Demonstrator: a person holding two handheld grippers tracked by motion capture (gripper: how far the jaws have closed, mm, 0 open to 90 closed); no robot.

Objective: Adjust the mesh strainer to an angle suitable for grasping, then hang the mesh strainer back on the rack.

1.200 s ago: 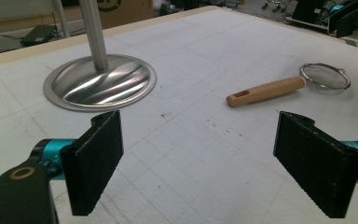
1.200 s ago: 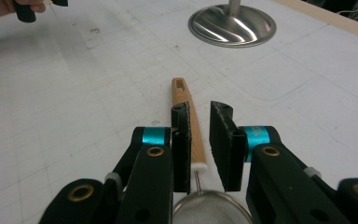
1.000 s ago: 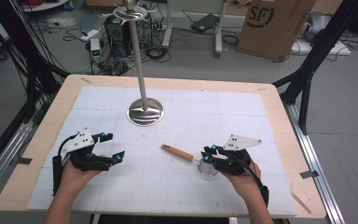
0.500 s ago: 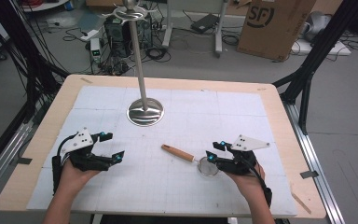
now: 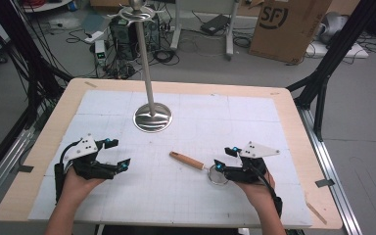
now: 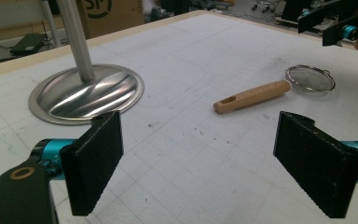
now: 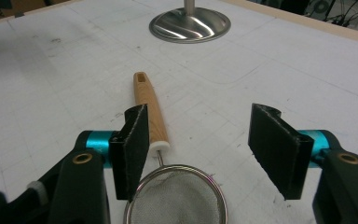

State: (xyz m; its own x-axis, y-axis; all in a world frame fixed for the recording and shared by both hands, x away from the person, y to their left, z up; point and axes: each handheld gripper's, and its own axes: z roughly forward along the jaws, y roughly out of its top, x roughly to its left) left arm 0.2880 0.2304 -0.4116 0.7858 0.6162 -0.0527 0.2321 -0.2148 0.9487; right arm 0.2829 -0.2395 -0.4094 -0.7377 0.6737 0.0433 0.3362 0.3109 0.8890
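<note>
A small mesh strainer (image 5: 219,175) with a wooden handle (image 5: 186,160) lies flat on the white mat, handle pointing toward the stand. My right gripper (image 5: 225,159) hovers over its bowl end. In the right gripper view the right gripper (image 7: 205,130) is open and its jaws have just been opening. The strainer's handle (image 7: 148,107) and mesh rim (image 7: 177,196) lie between and below the pads, which do not touch it. My left gripper (image 5: 121,152) rests at the mat's left, open and empty (image 6: 200,135), facing the strainer (image 6: 254,95).
A metal stand with a round base (image 5: 152,117) and a tall pole (image 5: 144,58) rises at the back middle of the mat. The table's wooden border (image 5: 293,127) rings the mat. Cables, a cardboard box (image 5: 286,29) and black frames stand on the floor beyond.
The right gripper's jaws have spread apart over the strainer's bowl end. The strainer has stayed where it lay, and the left hand has not moved.
</note>
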